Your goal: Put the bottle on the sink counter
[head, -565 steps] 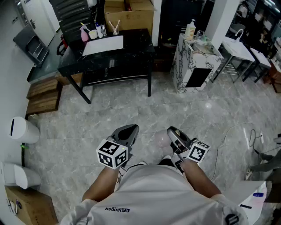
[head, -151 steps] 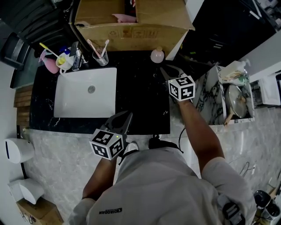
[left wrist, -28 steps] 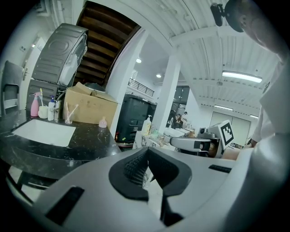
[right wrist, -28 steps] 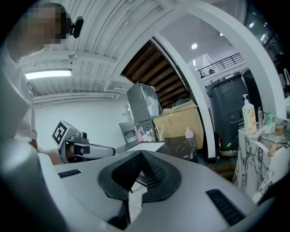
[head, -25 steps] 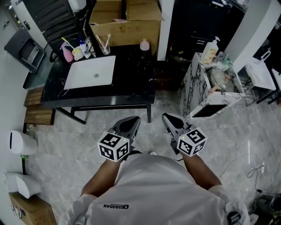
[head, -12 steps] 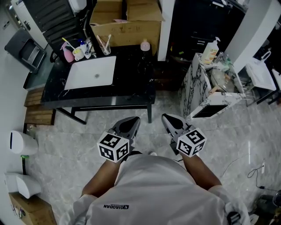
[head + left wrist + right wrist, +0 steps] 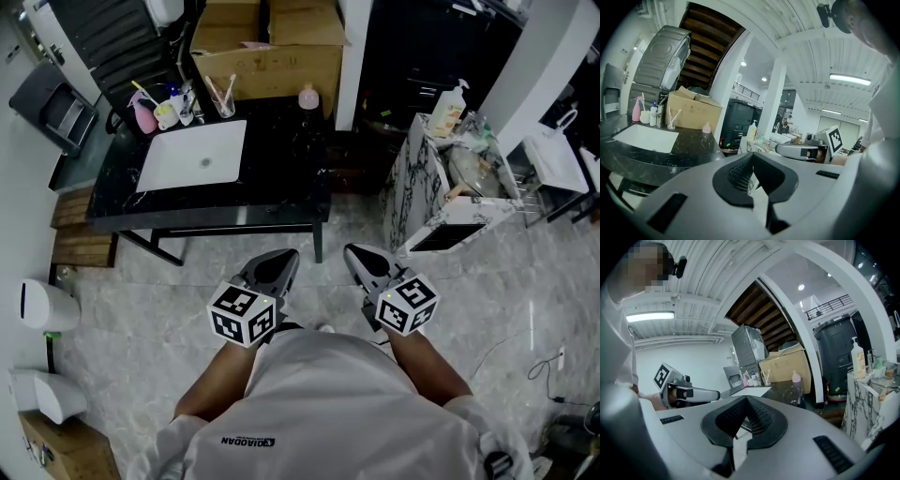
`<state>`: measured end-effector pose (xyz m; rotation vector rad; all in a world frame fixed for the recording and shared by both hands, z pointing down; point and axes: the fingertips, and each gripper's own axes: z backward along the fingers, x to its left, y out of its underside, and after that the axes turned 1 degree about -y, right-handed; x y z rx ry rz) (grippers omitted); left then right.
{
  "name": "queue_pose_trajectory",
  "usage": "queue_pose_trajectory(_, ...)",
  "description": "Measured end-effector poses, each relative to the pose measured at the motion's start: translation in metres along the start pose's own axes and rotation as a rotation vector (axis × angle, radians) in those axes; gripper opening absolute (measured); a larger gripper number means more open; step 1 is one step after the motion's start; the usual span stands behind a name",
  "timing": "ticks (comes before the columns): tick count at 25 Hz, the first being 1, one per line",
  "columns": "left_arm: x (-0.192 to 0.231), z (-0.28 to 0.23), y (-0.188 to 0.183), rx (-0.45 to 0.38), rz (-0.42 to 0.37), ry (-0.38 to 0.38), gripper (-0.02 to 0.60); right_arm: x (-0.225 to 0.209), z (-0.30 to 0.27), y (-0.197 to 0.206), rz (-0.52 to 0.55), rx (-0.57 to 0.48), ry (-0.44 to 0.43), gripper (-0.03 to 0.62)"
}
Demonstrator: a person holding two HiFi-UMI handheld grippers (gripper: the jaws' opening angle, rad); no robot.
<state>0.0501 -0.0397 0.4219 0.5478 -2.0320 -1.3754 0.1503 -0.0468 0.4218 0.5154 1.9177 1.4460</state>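
The grey stone floor (image 7: pixel 141 300) fills the lower half of the head view, where a person stands holding both grippers level in front of the body. At eleven o'clock from the person is the black sink counter (image 7: pixel 281 178), well apart from both grippers. A cardboard box (image 7: pixel 272 52) sits just behind it at twelve o'clock, and a marble cabinet (image 7: pixel 412 197) stands at two o'clock. A white sink (image 7: pixel 192 155) is set in the left part of the counter.

The left gripper (image 7: pixel 277 264) has its jaws closed together with nothing between them. The right gripper (image 7: pixel 360 262), beside it at three o'clock, also has its jaws closed and empty.

The bottle (image 7: pixel 307 97), clear with a pink cap, stands upright on the back right corner of the counter, at two o'clock from the sink and close in front of the box. A cluster of cups and toothbrushes (image 7: pixel 173 103) stands at the sink's eleven o'clock corner.
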Motion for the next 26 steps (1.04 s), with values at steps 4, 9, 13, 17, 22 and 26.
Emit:
queue_pose_trajectory(4, 0.0006, 0.0005, 0.0001, -0.002, 0.000, -0.004, 0.015, -0.0001, -0.0006, 0.0005, 0.000, 0.002, -0.003, 0.040)
queue_pose_trajectory(9, 0.0012, 0.0006, -0.0008, -0.003, 0.001, -0.009, 0.015, -0.0012, -0.0007, -0.0012, 0.001, 0.001, -0.004, 0.040)
queue_pose_trajectory(13, 0.0011, -0.0002, -0.0005, -0.004, -0.001, -0.010, 0.015, -0.0013, -0.0013, -0.0006, 0.001, -0.001, -0.008, 0.040)
queue_pose_trajectory(17, 0.0002, -0.0011, -0.0014, -0.004, -0.003, -0.011, 0.015, -0.0022, -0.0009, -0.0007, 0.002, -0.001, -0.009, 0.040)
queue_pose_trajectory(22, -0.0017, -0.0028, -0.0033, -0.005, -0.005, -0.013, 0.015, -0.0046, 0.0009, -0.0022, -0.001, -0.004, -0.009, 0.040)
queue_pose_trajectory(26, -0.0030, -0.0034, -0.0009, -0.005, -0.007, -0.013, 0.015, -0.0052, 0.0024, -0.0007, -0.001, -0.007, -0.009, 0.040)
